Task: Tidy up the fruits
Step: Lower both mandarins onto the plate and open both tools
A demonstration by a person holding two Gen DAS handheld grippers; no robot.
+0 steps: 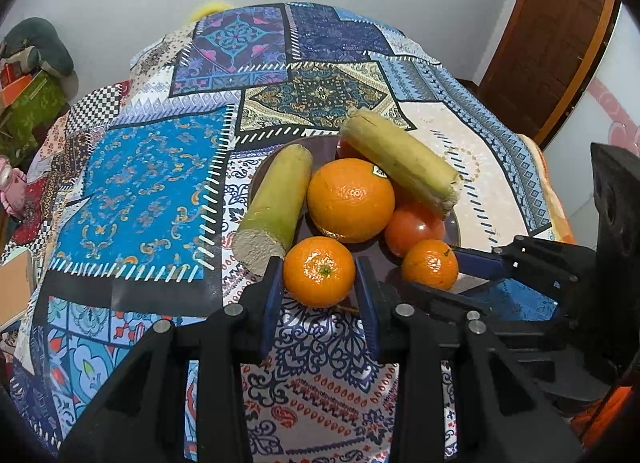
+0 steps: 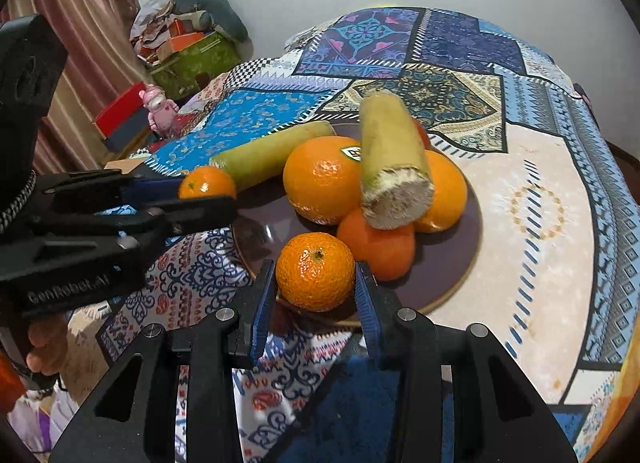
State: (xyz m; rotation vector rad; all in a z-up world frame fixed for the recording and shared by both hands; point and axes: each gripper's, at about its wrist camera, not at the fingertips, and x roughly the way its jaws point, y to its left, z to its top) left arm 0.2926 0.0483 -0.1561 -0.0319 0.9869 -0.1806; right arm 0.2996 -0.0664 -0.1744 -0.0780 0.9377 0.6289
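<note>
Currently each gripper brackets its own mandarin at the plate's (image 2: 460, 283) near rim. Left gripper (image 1: 320, 283): jaws closed on left mandarin (image 1: 319, 271). Right gripper (image 2: 316, 287): jaws against right mandarin (image 2: 315, 271) (round, no long axis), dead ahead.

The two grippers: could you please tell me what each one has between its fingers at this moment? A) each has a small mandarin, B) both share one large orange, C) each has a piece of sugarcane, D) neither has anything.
A: the left gripper brackets one small mandarin at the plate's edge, and the right gripper brackets the other small mandarin.
</note>
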